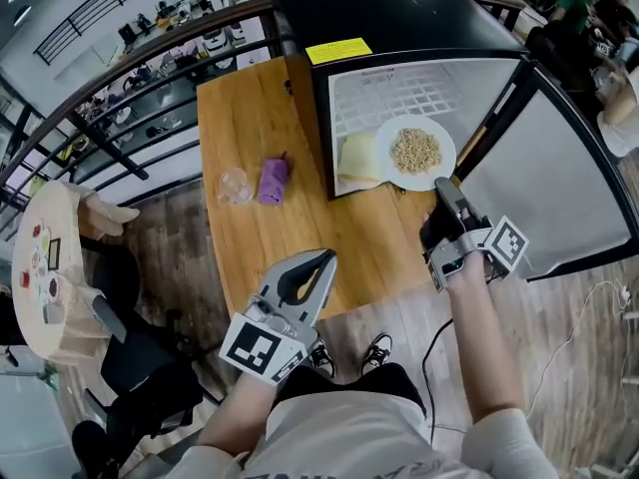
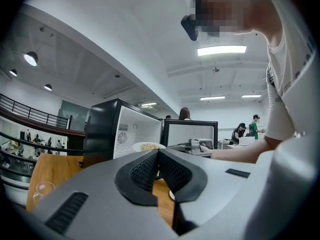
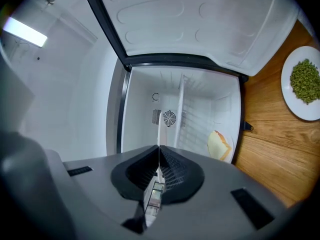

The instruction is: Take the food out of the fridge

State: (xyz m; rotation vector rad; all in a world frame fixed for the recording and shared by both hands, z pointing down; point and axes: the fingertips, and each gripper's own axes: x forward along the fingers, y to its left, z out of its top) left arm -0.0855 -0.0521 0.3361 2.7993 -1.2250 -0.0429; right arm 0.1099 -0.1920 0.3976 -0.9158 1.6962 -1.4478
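A small black fridge stands open on the wooden table, its door swung right. My right gripper, rolled on its side, is shut on the rim of a white plate of tan grains at the fridge's open front. In the right gripper view a thin white edge runs between the closed jaws of the right gripper. A sandwich lies on the fridge floor. My left gripper is shut and empty over the table's near edge.
A clear glass and a purple item sit on the table left of the fridge. The right gripper view shows a white plate of green grains on the wood below. A railing runs along the left.
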